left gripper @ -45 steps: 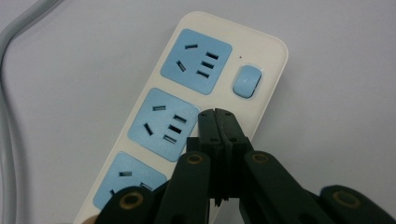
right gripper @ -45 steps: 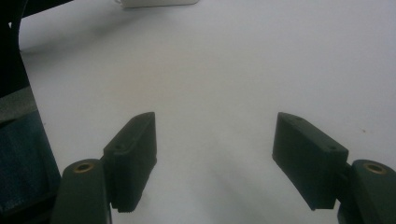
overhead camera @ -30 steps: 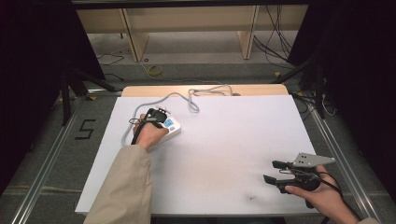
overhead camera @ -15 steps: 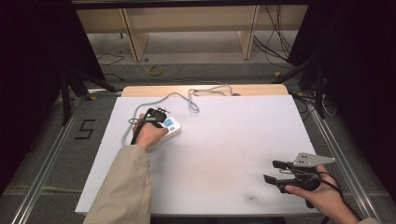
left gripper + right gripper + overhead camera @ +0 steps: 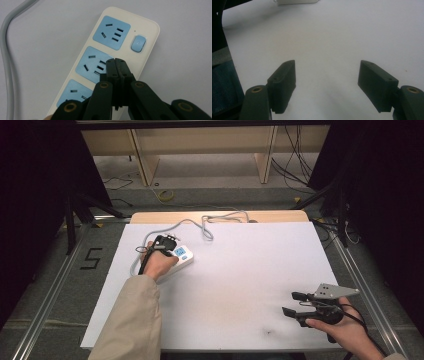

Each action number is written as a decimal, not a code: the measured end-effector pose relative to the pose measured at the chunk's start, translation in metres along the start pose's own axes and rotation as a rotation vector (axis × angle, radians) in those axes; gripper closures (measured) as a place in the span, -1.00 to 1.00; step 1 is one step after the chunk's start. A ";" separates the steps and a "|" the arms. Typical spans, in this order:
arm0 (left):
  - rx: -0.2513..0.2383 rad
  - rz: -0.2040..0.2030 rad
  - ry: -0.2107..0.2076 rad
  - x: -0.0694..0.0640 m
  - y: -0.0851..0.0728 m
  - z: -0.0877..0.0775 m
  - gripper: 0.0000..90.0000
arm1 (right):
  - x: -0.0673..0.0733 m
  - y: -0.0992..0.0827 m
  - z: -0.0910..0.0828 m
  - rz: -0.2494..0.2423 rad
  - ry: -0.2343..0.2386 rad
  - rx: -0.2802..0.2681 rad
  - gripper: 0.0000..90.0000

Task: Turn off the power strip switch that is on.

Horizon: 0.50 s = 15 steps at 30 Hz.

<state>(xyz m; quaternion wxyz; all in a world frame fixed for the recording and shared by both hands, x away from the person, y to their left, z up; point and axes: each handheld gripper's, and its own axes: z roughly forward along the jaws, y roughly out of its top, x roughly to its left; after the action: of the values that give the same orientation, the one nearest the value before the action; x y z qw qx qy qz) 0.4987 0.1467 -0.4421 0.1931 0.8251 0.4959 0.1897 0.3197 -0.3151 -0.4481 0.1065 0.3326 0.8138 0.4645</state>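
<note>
A white power strip (image 5: 180,258) (image 5: 130,40) with blue socket faces and a blue switch (image 5: 138,43) lies at the left of the white table (image 5: 240,280). Its grey cable (image 5: 200,222) (image 5: 6,62) runs off toward the far edge. My left gripper (image 5: 161,242) (image 5: 116,61) hovers right over the strip, jaws pressed together with nothing between them, tips above the middle socket (image 5: 93,63). My right gripper (image 5: 294,304) (image 5: 327,72) rests low at the table's front right, jaws wide apart over bare surface.
A wooden board (image 5: 220,216) borders the table's far edge. Metal rails (image 5: 55,285) run along both sides, and a "5" mark (image 5: 91,258) is on the floor at left. A person's sleeve (image 5: 130,325) comes in from the bottom left.
</note>
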 end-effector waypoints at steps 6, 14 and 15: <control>-0.001 -0.006 -0.006 0.001 0.000 0.000 1.00 | 0.000 0.000 0.000 0.001 0.000 0.000 -0.31; -0.028 -0.018 0.000 0.003 0.000 -0.003 1.00 | 0.000 0.000 -0.001 -0.001 -0.001 -0.002 -0.31; -0.034 -0.024 -0.004 0.003 0.000 -0.005 1.00 | 0.000 0.000 -0.001 -0.002 -0.001 -0.002 -0.31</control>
<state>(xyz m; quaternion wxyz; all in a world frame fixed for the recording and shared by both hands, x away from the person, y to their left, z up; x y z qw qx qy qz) 0.4978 0.1495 -0.4375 0.2103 0.8160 0.5022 0.1943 0.3196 -0.3159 -0.4476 0.1075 0.3320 0.8136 0.4651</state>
